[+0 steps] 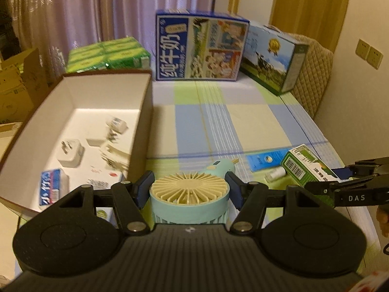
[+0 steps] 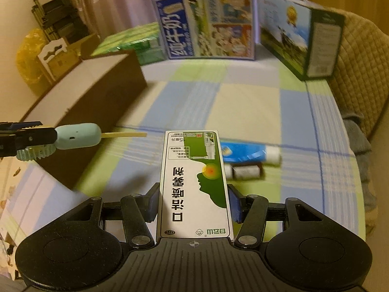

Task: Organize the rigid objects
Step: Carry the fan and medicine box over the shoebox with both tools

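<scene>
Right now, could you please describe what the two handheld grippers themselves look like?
Both the left gripper and the right gripper are matte black, with a ribbed body, two round side discs, silver pivot rivets and blue pads on the fingers. The right one's side carries white letters "DAS".

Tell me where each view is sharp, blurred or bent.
Left wrist view: warm dim light; the fan held in the jaws is sharp, the plugs in the open box smear, and the edges curve. Right wrist view: the medicine box is crisp, the blue tube and checked cloth blur, and the corners go dark.
</scene>
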Demonstrator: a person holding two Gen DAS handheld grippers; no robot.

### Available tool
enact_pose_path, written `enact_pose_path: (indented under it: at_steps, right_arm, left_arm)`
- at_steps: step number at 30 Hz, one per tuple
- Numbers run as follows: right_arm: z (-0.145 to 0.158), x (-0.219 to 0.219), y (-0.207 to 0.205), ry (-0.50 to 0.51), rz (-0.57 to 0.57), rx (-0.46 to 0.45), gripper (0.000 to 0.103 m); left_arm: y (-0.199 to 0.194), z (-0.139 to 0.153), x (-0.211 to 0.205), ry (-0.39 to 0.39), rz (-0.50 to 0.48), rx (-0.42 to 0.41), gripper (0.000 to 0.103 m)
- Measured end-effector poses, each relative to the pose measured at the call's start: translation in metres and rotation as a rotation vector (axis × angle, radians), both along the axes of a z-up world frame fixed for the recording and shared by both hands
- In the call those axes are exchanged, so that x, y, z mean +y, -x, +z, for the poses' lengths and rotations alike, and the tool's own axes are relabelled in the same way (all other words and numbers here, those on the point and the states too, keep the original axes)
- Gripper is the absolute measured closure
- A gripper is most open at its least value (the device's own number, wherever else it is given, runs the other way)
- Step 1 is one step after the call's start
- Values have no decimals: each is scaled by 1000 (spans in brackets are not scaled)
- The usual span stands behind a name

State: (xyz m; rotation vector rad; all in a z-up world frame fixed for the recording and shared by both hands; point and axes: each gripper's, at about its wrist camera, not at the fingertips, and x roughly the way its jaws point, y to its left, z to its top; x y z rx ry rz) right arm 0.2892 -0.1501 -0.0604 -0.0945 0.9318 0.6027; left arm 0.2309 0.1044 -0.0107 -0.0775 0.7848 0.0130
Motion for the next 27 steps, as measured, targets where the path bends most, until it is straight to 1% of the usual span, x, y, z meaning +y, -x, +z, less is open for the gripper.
enact_pose_path:
  at_steps: [7, 11, 19, 27]
  right_arm:
    - [23, 43, -8, -37, 67, -26, 51]
    - [33, 74, -11, -56, 109, -38, 51]
    - [46, 144, -13, -95, 204, -41, 51]
    - [53, 216, -19, -118, 263, -21, 51]
  left_arm:
    - [0, 21, 28, -9, 44, -60, 44]
    - [1, 28, 46, -9, 74, -81, 44]
    - [1, 36, 92, -20, 147, -101, 44]
    - [-7, 36, 143, -43, 210, -104, 44]
